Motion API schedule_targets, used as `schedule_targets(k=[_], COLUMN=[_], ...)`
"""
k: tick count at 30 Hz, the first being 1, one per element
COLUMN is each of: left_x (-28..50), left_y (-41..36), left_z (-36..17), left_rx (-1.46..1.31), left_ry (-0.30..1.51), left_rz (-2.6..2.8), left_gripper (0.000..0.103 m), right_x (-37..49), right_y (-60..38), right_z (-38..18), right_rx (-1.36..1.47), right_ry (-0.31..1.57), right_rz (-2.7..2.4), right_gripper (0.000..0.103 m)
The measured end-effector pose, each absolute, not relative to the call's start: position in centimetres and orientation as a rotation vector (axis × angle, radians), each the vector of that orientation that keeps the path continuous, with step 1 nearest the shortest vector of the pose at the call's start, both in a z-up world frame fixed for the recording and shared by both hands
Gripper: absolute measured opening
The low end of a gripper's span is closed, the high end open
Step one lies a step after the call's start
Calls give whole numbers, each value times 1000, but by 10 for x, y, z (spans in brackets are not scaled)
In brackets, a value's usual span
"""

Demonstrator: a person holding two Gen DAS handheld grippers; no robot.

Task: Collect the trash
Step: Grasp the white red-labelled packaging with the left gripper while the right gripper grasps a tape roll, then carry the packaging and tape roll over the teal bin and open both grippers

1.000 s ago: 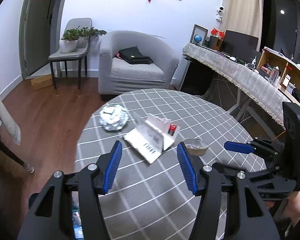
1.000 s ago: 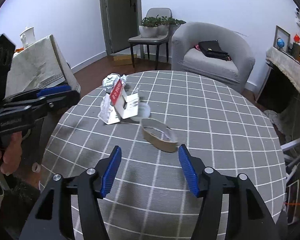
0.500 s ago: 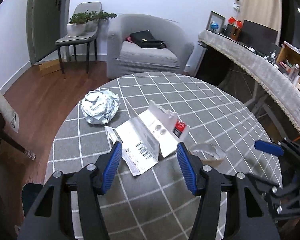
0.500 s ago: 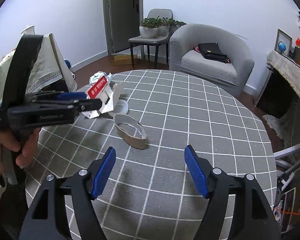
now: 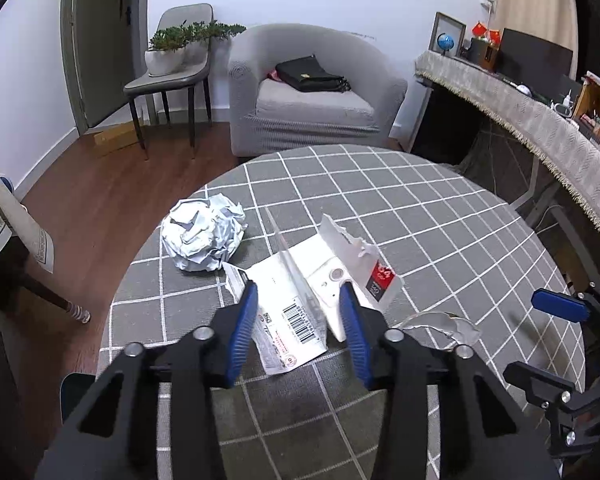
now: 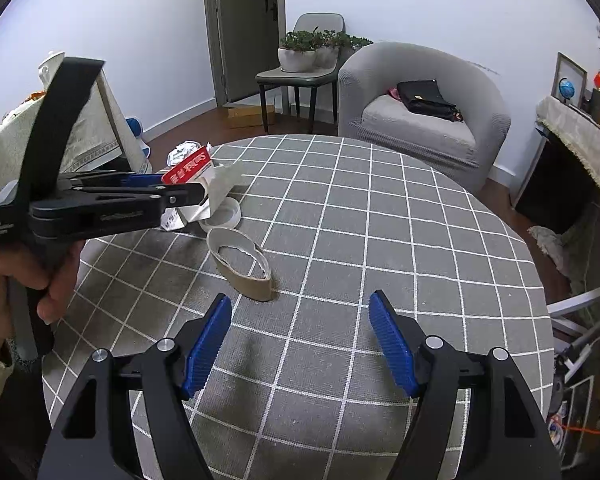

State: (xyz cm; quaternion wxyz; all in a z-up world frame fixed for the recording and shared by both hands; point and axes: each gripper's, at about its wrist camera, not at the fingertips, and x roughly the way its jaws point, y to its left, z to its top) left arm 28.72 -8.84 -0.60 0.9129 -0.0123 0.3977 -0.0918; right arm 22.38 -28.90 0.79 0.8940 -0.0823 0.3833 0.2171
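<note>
Straddling the raised fold of the torn white package point(image 5: 300, 300), the left gripper point(image 5: 298, 320) has just been narrowing its jaws, though the pads look not yet pressed on the card, a stance that suits pinching the upright flap. Just beside it lie the crumpled paper ball point(image 5: 204, 240) and the cardboard ring point(image 6: 240, 264), all near the round table's point(image 6: 380, 220) left edge. Apart to the right, the right gripper point(image 6: 300, 344) hangs wide open and empty over bare cloth, with free room ahead.
</note>
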Motion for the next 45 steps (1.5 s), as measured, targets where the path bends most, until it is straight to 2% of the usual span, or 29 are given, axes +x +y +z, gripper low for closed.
schedule_targets(k=[2,3,7,27,29,34,36,39,45], left_x=[290,292,293,245,240,228,225,217,205], left_y=[-88,-87,-85,-47,-40,-21,-12,1,30], left_z=[-8,-9,-12,20,22,24,23,20,13], left_rx=[-23,-27,-50,-42,-40,-34,-35,-38,-29], left_ry=[831,836,843,793,790,789,792,793,790], left_rz=[-199,-204,-219,-249,-246,-239,-231,-226,-203], left_gripper=[26,16,4,2,2,2,2,2,2], right_x=[226,227,230,256,262,265,264,258,252], right_y=[-287,-285,-281,-247,-243,-235,-228,-215,-186], right_z=[8,8,7,-9,-11,-14,-13,-11,-3], right_rx=[-175,-175,-179,-206,-204,-209,-218,-251,-281], right_ry=[798,799,802,885,902,900,900,906,898], right_rz=[452,454,464,520,519,512,520,555,578], right_gripper=[72,72,72,72,62,57,43,30,28])
